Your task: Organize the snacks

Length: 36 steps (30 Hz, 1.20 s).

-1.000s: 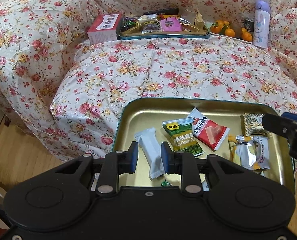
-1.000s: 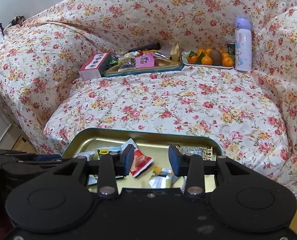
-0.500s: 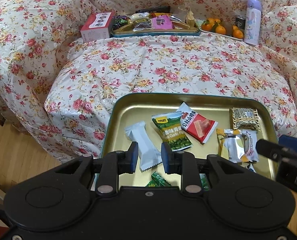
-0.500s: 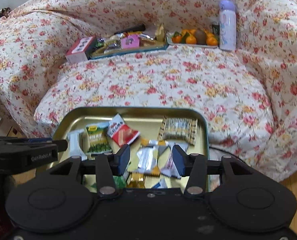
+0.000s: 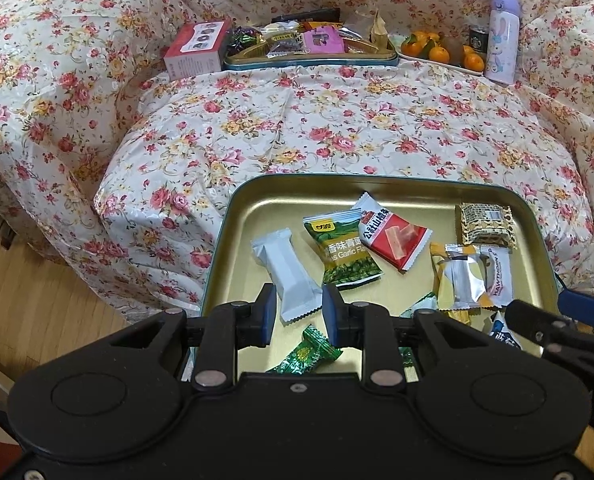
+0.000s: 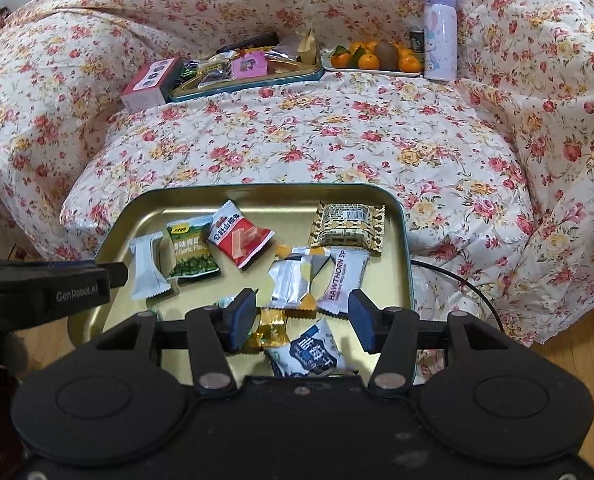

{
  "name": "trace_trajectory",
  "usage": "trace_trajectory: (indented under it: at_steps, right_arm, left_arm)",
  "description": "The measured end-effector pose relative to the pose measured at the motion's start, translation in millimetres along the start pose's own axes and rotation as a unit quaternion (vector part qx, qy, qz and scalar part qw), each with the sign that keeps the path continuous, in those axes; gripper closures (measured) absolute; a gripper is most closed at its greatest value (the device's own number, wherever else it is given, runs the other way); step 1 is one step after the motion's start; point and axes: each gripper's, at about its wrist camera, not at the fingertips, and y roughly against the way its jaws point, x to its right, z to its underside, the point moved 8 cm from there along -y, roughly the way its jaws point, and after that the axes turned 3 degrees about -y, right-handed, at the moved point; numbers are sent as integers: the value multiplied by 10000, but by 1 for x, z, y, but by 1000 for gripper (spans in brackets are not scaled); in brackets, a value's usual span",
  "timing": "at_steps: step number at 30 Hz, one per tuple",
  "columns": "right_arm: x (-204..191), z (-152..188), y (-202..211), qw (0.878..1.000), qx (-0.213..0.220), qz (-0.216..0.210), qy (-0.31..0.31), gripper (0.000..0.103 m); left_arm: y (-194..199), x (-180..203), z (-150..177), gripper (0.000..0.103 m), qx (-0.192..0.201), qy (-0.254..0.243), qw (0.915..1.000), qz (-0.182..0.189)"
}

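Observation:
A gold tray with a teal rim (image 5: pixel 337 178) rests on the front of the flowered sofa seat and holds several wrapped snacks. Among them are a white packet (image 5: pixel 287 276), a green pea packet (image 5: pixel 345 252), a red packet (image 5: pixel 393 236) and a patterned packet (image 5: pixel 485 226). My left gripper (image 5: pixel 297 318) hovers over the tray's near left part, jaws narrowly apart. The white packet's lower end shows between them, unpressed. My right gripper (image 6: pixel 303 320) hangs over the near right part, jaws opening. A silver packet (image 6: pixel 291 284), a gold candy (image 6: pixel 271 330) and a blue-white packet (image 6: pixel 309 354) lie below it.
At the sofa's back stand a second tray (image 5: pixel 309 60) of snacks, a pink box (image 5: pixel 195 46), a plate of oranges (image 5: pixel 437 50), a dark can (image 5: pixel 479 38) and a lilac bottle (image 5: pixel 503 38). A black cable (image 6: pixel 457 280) runs right of the tray. Wooden floor lies on both sides.
The right gripper's jaws have widened and it has come forward over the tray, so more snacks show. The left gripper's view has shifted slightly; its jaw gap is unchanged.

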Motion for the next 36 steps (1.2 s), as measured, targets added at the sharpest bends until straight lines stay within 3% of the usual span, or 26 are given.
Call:
trace_trajectory:
  at_steps: [36]
  right_arm:
    - [2, 8, -9, 9994, -133, -40, -310, 46]
  left_arm:
    - [-6, -3, 6, 68, -226, 93, 9997, 68]
